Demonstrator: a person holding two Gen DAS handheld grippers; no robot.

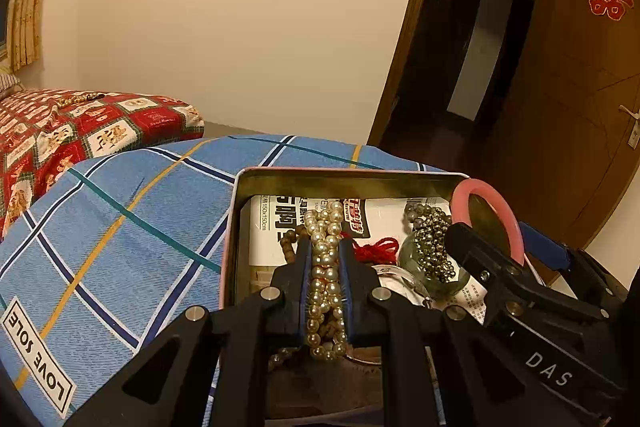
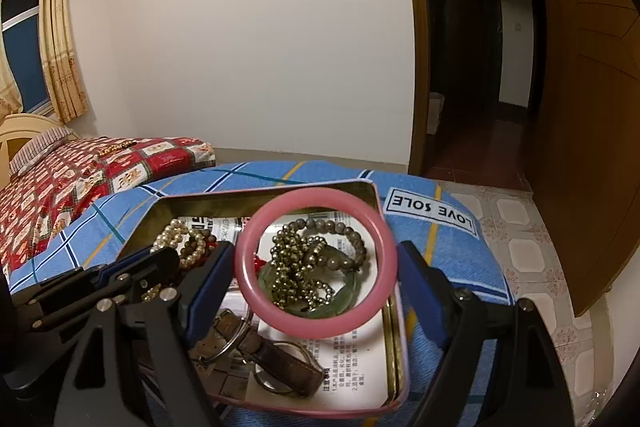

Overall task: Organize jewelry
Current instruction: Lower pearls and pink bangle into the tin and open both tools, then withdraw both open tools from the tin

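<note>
Left claw [image 1: 325, 267]: clenched on your pearl strand [image 1: 326, 279]; the bunched pearls run up between both pads and spill out past the tips and below them, over the tin.
Right claw [image 2: 316, 267]: spread wide around the pink bangle [image 2: 316, 263]. The bangle stands upright between the two blue pads; its left edge meets the left pad, while the right pad sits just beside the right edge, and you cannot tell whether it presses there.
Tin [image 2: 374, 203]: a shallow pink-rimmed metal box, lid off, lying on the blue plaid bedding [image 1: 120, 227] in front of both claws.
Inside the tin: a printed paper sheet [image 2: 356, 363] lines the bottom. On it lie a green jade bangle [image 2: 348, 293], a tangle of small brass-coloured beads [image 2: 296, 267] across it, a grey stone-bead bracelet [image 2: 344, 231] at the far side, a bit of red cord [image 1: 380, 247], and a brown leather watch strap [image 2: 264, 347] with metal rings at the near left.
Relative places: your left claw works the left half of the tin, your right claw the right half; the pink bangle hangs above the jade one.
Bedding: a red patterned quilt [image 1: 60, 131] lies far left, with a "LOVE SOLE" label [image 2: 434, 209] on the blue cover.
</note>
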